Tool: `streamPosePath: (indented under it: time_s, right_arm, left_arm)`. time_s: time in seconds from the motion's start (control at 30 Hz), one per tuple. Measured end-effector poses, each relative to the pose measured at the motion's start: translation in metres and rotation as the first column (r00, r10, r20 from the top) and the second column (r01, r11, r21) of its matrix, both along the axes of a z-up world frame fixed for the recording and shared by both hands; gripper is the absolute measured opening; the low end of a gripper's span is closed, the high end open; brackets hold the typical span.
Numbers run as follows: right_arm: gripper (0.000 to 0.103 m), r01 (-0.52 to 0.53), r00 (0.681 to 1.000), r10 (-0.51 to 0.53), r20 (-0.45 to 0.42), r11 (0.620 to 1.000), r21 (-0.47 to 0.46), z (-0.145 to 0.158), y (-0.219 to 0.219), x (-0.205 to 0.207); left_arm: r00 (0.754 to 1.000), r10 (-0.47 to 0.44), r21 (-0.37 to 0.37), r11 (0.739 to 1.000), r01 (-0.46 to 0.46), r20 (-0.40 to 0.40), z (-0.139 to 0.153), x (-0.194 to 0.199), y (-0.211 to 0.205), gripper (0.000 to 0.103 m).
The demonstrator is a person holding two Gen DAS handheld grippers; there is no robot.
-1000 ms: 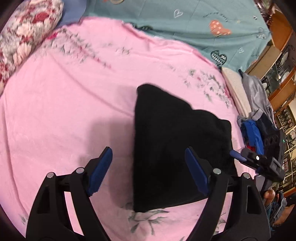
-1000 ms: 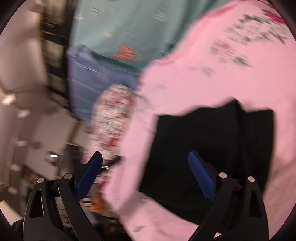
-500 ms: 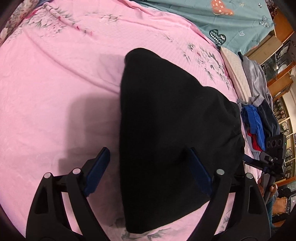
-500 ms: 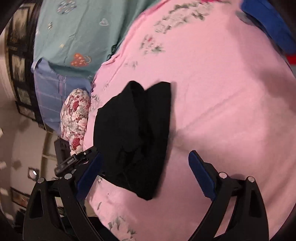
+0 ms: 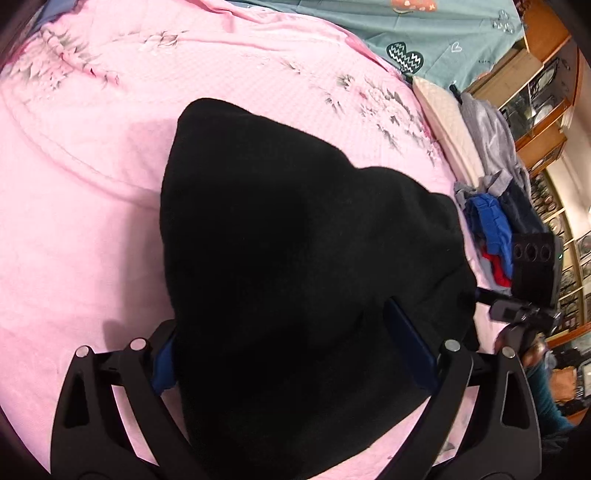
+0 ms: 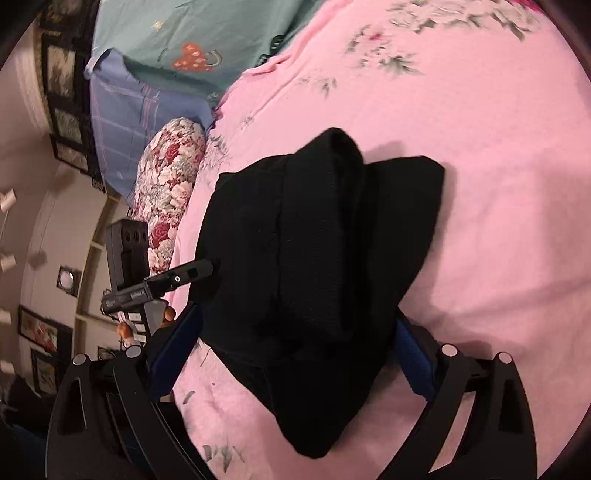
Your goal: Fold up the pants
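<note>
Both grippers, left [image 5: 291, 347] and right [image 6: 295, 350], stand spread wide, the left's jaws just opened further, straddling the pants [image 5: 295, 258], gripping nothing. Pants lie already folded compact on the pink sheet [image 5: 92, 184]; probably one fold or tidying remains.

A bed [image 5: 92, 206] under a pink floral sheet [image 6: 480, 155] fills both views. A teal blanket with hearts [image 5: 443, 33] lies at its far side, beside a rose-patterned pillow [image 6: 168, 177]. Wooden glass-fronted cabinets [image 5: 535, 96] stand along one wall; framed pictures [image 6: 61, 74] hang on a beige wall.
</note>
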State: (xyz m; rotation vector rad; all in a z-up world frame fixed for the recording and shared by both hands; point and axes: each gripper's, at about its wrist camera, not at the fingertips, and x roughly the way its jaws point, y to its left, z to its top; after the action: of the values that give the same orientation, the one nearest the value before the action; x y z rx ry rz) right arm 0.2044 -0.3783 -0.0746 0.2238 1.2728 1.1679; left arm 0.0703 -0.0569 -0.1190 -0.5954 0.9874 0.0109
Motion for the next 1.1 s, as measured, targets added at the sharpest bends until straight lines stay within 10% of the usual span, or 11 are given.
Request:
streamPosePath:
  time_s: [0.1, 0.17, 0.23, 0.33, 0.5, 0.63, 0.87, 0.97, 1.0, 1.03, 1.1]
  right_arm:
    - [0.093, -0.002, 1.000, 0.002, -0.009, 1.000, 0.019, -0.001, -0.002, 0.001]
    - [0.072, 0.013, 0.998, -0.011, -0.054, 0.999, 0.036, -0.005, -0.009, 0.007]
    - [0.044, 0.021, 0.998, -0.020, -0.055, 1.000, 0.011, -0.011, -0.014, 0.011]
    - [0.036, 0.046, 0.996, -0.045, -0.075, 0.999, 0.019, -0.016, -0.023, 0.013]
    - [0.035, 0.055, 0.997, -0.054, -0.052, 0.998, 0.021, -0.008, -0.023, 0.009]
    - [0.036, 0.064, 0.995, -0.064, -0.074, 0.998, 0.009, -0.013, -0.021, 0.012]
    - [0.037, 0.064, 0.995, -0.062, -0.082, 0.998, 0.022, -0.018, -0.023, 0.014]
    - [0.036, 0.065, 0.994, -0.062, -0.090, 0.998, 0.022, -0.018, -0.022, 0.016]
    - [0.036, 0.067, 0.994, -0.065, -0.090, 0.998, 0.022, -0.018, -0.023, 0.016]
    - [0.036, 0.070, 0.994, -0.068, -0.089, 0.997, 0.023, -0.018, -0.023, 0.016]
    - [0.036, 0.075, 0.994, -0.073, -0.087, 0.997, 0.024, -0.017, -0.023, 0.014]
  left_arm:
    - [0.999, 0.004, -0.069, 0.998, -0.002, 0.037, -0.001, -0.007, 0.009, 0.088]
    - [0.999, 0.014, -0.087, 0.996, -0.010, 0.047, -0.003, -0.012, 0.015, 0.078]
    - [0.999, 0.017, -0.102, 0.995, -0.012, 0.047, -0.005, -0.013, 0.020, 0.041]
    - [0.997, 0.030, -0.141, 0.990, -0.021, 0.065, -0.006, -0.017, 0.025, 0.022]
    - [0.997, 0.029, -0.120, 0.993, -0.020, 0.078, -0.001, -0.018, 0.022, 0.023]
    - [0.997, 0.064, -0.186, 0.981, -0.053, 0.051, -0.010, -0.026, 0.038, 0.064]
    - [0.994, 0.057, -0.366, 0.930, -0.021, 0.088, -0.026, -0.027, 0.045, 0.062]
    - [0.995, 0.019, -0.329, 0.944, 0.014, 0.099, -0.024, -0.013, 0.030, 0.062]
    - [0.995, 0.019, -0.323, 0.946, 0.014, 0.099, -0.023, -0.011, 0.026, 0.058]
    - [0.995, 0.019, -0.318, 0.948, 0.012, 0.093, -0.023, -0.010, 0.026, 0.033]
    - [0.995, 0.025, -0.341, 0.940, 0.008, 0.093, -0.027, -0.011, 0.029, 0.025]
